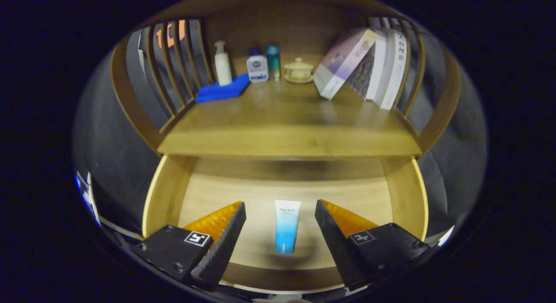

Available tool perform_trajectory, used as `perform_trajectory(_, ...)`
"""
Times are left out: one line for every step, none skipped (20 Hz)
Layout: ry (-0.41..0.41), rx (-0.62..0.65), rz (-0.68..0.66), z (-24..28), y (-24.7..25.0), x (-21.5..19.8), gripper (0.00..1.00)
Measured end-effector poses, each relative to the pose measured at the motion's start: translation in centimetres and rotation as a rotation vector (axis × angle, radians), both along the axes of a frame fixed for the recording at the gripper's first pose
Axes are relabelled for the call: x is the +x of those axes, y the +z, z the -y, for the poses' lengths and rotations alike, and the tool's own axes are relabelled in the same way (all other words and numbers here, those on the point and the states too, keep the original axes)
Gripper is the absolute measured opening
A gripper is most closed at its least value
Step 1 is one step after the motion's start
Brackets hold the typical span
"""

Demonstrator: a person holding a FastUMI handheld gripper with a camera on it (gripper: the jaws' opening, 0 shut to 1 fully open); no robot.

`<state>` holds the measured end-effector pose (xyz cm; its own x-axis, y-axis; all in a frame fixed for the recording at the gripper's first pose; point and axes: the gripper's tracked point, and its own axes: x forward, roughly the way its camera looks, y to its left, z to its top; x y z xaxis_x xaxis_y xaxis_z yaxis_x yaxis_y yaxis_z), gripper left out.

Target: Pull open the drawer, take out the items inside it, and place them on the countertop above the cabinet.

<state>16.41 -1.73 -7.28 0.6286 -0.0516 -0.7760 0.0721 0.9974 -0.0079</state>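
The wooden drawer stands pulled open below the countertop. On its floor lies a white-and-blue tube, cap end toward me. My gripper hangs above the drawer, open, with a finger on either side of the tube and a gap to each. The fingers are black with orange backs and touch nothing.
At the back of the countertop stand a white pump bottle, a white bottle with blue cap, a teal can and a lidded cup on a saucer. A blue cloth lies left; books lean right. Slatted sides enclose the countertop.
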Motion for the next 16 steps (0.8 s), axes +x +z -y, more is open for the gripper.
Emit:
perform_trajectory(0.004,-0.004,-0.043,0.0,-1.2,0.0,1.0)
perform_trajectory(-0.007,-0.011,-0.089,0.2,-2.2,-0.3,1.0)
perform_trajectory(0.002,-0.003,-0.127,0.0,-3.3,-0.3,1.0)
perform_trajectory(0.001,0.001,-0.162,0.0,-4.2,-0.4,1.0)
perform_trajectory(0.0,-0.01,-0.194,0.2,-5.1,-0.7,1.0)
perform_trajectory(-0.001,-0.012,-0.218,0.3,-5.6,-0.8,1.0)
perform_trajectory(-0.013,-0.004,-0.24,0.3,-6.4,-1.0,1.0)
perform_trajectory(-0.029,-0.001,-0.264,0.5,-6.7,-1.2,1.0)
perform_trajectory(-0.039,-0.005,-0.282,0.8,-7.3,-1.1,1.0)
perform_trajectory(-0.045,-0.013,-0.298,1.1,-7.6,-1.1,1.0)
perform_trajectory(-0.05,-0.022,-0.32,1.5,-8.2,-1.3,1.0)
perform_trajectory(-0.058,-0.017,-0.343,1.5,-8.6,-1.4,0.97)
perform_trajectory(-0.057,0.001,-0.357,1.2,-8.9,-1.5,0.93)
perform_trajectory(-0.06,0.009,-0.37,1.2,-9.4,-1.6,0.84)
perform_trajectory(-0.063,0.02,-0.382,1.1,-9.6,-1.8,0.83)
perform_trajectory(-0.067,0.037,-0.393,0.8,-10.0,-1.9,0.78)
